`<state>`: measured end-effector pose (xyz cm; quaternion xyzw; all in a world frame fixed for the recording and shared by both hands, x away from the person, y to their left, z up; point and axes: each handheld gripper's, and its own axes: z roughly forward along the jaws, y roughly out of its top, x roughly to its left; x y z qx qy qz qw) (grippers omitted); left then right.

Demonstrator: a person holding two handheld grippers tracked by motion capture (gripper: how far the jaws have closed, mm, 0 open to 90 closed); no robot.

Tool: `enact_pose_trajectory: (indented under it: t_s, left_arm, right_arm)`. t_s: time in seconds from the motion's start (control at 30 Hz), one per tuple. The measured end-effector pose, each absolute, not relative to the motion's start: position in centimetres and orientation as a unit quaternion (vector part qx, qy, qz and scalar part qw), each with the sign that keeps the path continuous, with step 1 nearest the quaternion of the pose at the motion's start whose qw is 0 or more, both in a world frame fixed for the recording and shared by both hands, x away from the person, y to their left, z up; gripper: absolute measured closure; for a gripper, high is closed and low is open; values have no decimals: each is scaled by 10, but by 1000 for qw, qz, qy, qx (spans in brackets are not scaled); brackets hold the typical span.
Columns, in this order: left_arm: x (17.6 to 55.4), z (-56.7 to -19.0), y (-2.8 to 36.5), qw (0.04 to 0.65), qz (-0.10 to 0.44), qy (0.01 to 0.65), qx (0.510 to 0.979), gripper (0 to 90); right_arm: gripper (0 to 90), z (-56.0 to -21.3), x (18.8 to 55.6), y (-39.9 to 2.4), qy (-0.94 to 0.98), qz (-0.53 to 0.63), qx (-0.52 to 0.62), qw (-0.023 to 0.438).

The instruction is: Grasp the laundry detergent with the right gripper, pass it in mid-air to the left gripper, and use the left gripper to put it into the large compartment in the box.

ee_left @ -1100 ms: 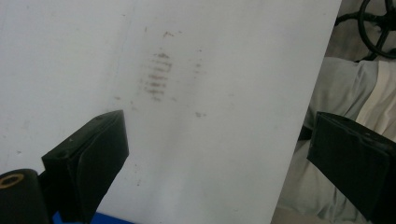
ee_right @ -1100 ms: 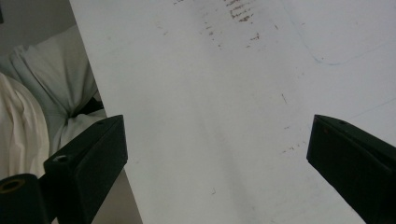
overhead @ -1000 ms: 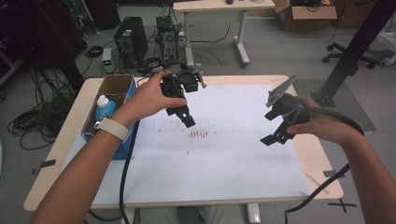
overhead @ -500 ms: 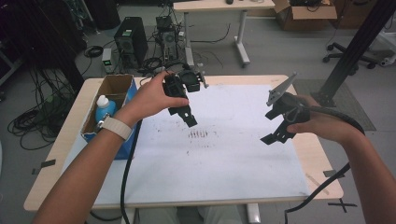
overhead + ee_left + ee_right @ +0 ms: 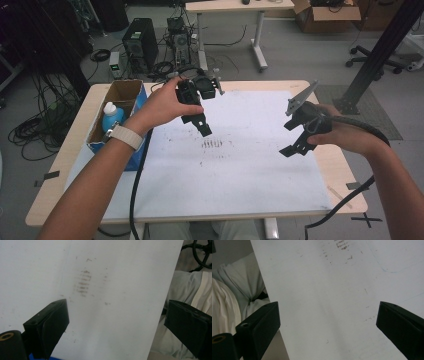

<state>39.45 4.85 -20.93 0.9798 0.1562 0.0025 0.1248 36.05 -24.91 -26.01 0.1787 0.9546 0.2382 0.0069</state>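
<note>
My left gripper (image 5: 200, 124) hangs over the back middle of the white sheet (image 5: 235, 175), held by a hand with a pale watch strap. In the left gripper view its jaws stand wide apart with nothing between them (image 5: 117, 325), above a patch of brown smudges (image 5: 82, 282). My right gripper (image 5: 295, 142) hovers over the sheet's right part, a grey three-cornered plate (image 5: 300, 97) on top. Its jaws are also spread wide and empty (image 5: 328, 325). The same smudges (image 5: 214, 144) lie on the sheet between the two grippers.
An open cardboard box (image 5: 112, 107) with a blue lining stands at the table's left edge and holds a white-capped bottle (image 5: 111, 116). Cables trail from both grippers off the front edge. Behind the table are computers, cables, another table and a chair base.
My left gripper has drifted slightly toward the back of the table. The right gripper has barely moved. Both stay open.
</note>
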Motion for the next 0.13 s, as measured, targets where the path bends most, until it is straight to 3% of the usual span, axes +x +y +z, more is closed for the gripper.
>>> enact_pose_trajectory:
  t_s: [0.13]
  left_arm:
    - [395,-209,49,123,2,155,980,63]
  right_arm:
    - [51,-260,360,-250,954,240,179,8]
